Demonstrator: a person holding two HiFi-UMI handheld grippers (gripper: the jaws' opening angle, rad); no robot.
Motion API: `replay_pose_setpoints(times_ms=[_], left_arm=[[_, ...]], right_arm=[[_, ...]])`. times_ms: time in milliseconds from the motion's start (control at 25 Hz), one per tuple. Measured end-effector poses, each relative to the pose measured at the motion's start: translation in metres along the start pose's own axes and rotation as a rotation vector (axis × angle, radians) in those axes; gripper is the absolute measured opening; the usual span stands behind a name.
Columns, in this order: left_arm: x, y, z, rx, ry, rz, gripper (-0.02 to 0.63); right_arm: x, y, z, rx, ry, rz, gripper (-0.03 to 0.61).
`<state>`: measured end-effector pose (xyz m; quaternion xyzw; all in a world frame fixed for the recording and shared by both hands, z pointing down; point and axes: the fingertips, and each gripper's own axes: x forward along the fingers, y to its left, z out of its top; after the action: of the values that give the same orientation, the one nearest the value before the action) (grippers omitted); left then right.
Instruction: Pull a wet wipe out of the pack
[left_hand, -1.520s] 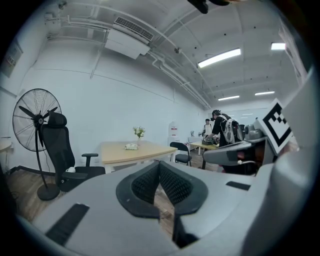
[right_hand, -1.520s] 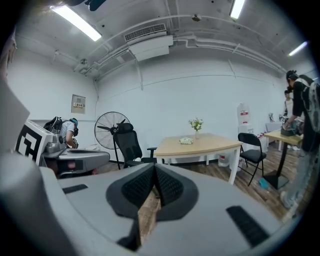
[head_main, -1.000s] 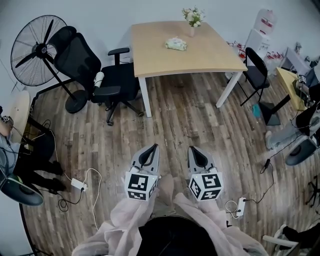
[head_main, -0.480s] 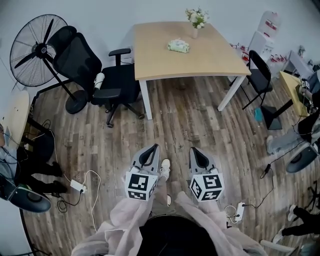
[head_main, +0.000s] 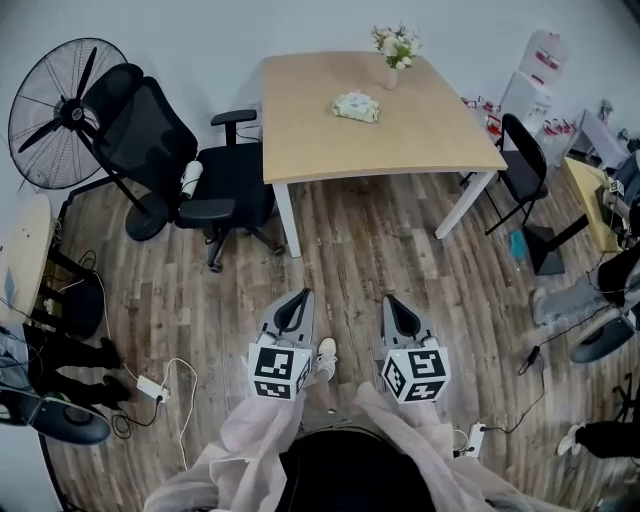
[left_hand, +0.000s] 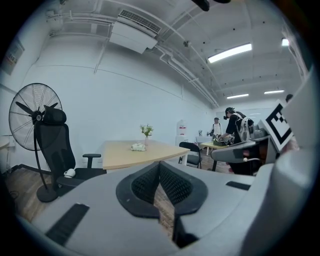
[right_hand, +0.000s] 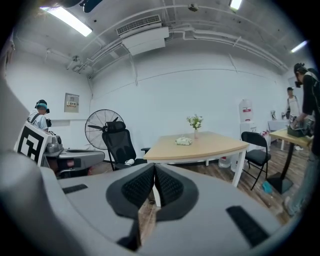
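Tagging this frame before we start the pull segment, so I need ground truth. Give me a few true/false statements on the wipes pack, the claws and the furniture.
1. The wet wipe pack lies on the table, close to the flower vase. True.
2. The left claw is shut on the pack. False: its jaws are together on nothing, and it is over the floor, well short of the table.
3. The right claw has its jaws together with nothing between them. True.
4. In the head view the black office chair stands at the table's right. False: it stands at the table's left. A black folding chair is at the right.
5. The fan stands upright at the far left. True.
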<state>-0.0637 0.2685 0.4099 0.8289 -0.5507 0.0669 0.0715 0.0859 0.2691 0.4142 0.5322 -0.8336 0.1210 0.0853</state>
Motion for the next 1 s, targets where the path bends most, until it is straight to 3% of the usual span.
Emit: replay_pose_setpoints(times_ms=[600, 1000], left_arm=[[0.105, 0.068, 0.036, 0.004, 0.004, 0.027, 0.012], [0.165, 0.098, 0.046, -0.002, 0.004, 0.0, 0.012]], right_arm=[[0.112, -0.043, 0.046, 0.021, -0.003, -0.017, 0.009], [0.165, -0.066, 0.059, 0.03, 0.009, -0.054, 0.011]])
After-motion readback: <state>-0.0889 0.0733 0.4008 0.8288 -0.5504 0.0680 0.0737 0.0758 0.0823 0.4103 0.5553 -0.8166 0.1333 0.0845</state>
